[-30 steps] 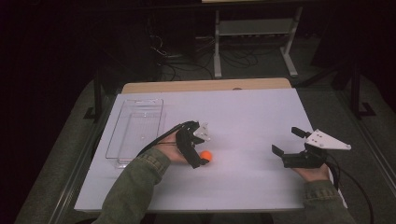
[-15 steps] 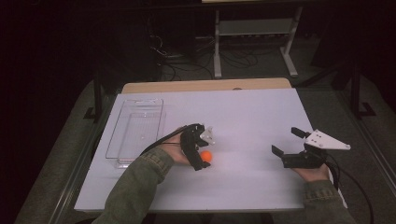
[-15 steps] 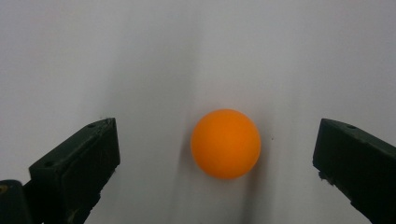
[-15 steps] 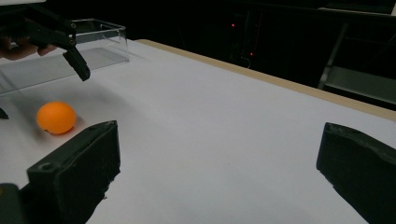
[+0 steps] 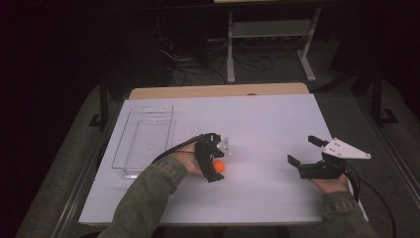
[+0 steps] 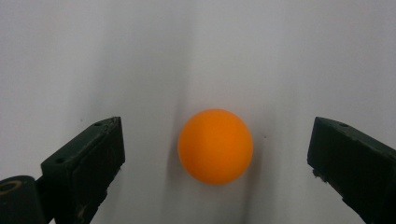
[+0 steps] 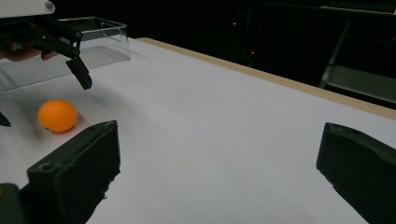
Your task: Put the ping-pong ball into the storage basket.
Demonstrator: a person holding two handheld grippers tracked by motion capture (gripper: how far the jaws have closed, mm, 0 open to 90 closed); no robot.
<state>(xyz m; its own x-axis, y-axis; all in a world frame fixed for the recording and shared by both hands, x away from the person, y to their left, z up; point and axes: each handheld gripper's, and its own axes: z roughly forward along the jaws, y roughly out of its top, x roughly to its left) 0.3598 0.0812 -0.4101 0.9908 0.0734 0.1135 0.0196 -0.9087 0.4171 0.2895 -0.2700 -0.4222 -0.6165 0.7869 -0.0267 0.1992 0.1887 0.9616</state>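
Left gripper (image 5: 216,161), frame center, jaws wide apart w/ orange ball (image 6: 215,146) between, untouched. Right gripper (image 5: 303,151), lower right, wide open, holds nothing. Risk: an off-center close could nudge ball, so it rolls off across the table (image 5: 267,124).

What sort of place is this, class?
Probably a lab or recording workspace: a white-topped table in a dark room, tangled floor cables beside a pale metal stand, and a clear plastic tray.

A small, smooth orange ball (image 6: 215,146) rests on the white table (image 5: 277,124), to the right of the clear tray (image 5: 143,139).
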